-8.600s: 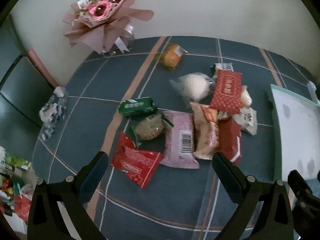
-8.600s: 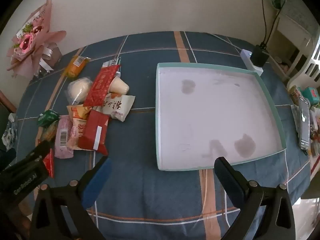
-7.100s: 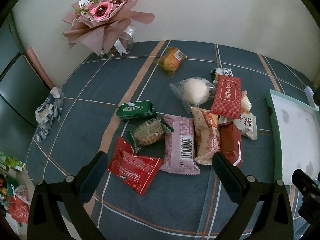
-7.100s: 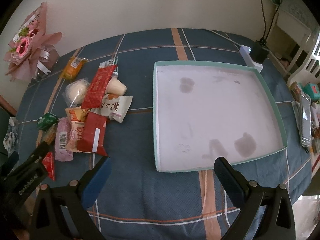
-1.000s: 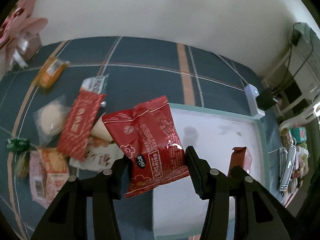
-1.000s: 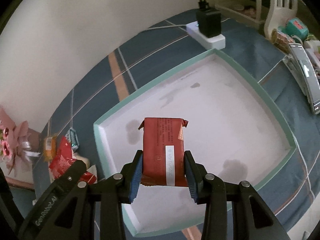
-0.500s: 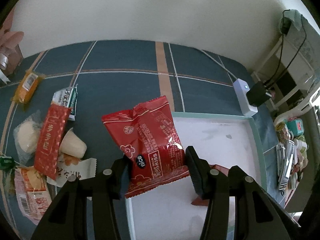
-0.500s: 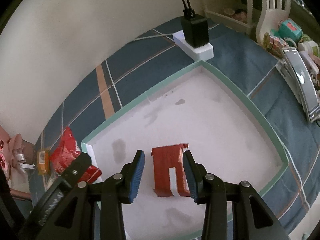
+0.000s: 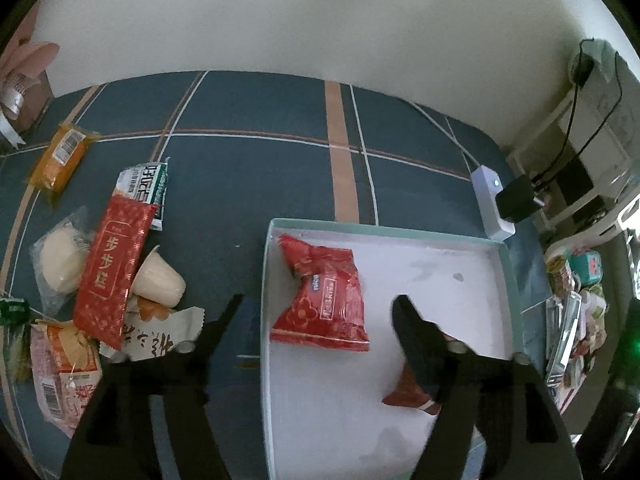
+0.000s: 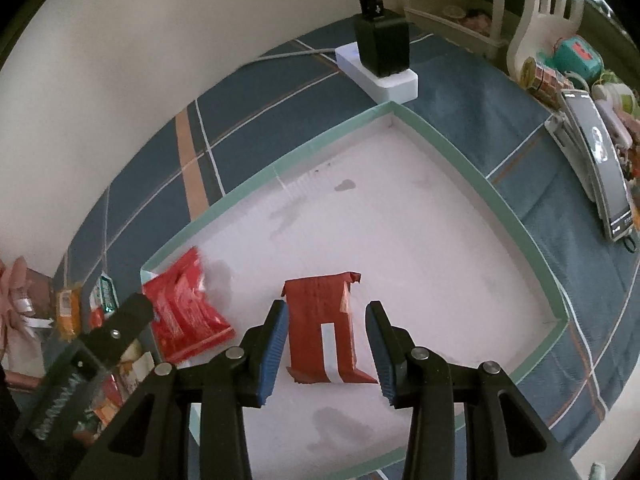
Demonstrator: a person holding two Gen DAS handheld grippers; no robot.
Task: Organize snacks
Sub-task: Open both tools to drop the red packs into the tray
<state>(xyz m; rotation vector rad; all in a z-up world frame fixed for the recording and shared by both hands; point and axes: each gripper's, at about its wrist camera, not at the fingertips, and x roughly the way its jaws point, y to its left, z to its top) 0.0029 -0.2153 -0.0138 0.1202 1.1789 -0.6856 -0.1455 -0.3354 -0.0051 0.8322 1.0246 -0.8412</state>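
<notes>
We hold our left gripper [image 9: 318,314] over the near-left part of the white tray [image 9: 507,258], its fingers spread wide with nothing between them; the bright red snack bag [image 9: 324,294] lies flat on the tray floor in the gap below, touching neither finger, its top reaching toward the tray's corner at about 11 o'clock of that view. Our right gripper [image 10: 326,338] hangs just above the tray [image 10: 444,136] as well, fingers parted, and the dark red packet [image 10: 322,332] with the white stripe rests on the tray floor between the blue pads [image 10: 274,340], a clear gap on either side. In the right wrist view the bright red snack bag [image 10: 186,308] sits at 9 o'clock of the dark red packet, in the tray's left corner. Outside the tray, at 9 o'clock in the left wrist view, the remaining snacks lie on the blue plaid cloth [image 9: 248,128]: a long red pouch [image 9: 112,268], a cream jelly cup [image 9: 158,282], a round white bun in clear wrap [image 9: 60,264], an orange packet [image 9: 62,160], and a green-and-white packet [image 9: 146,186]. A white power strip [image 10: 378,70] with a black plug [image 10: 384,42] sits just beyond the tray at 12 o'clock of the right wrist view.
</notes>
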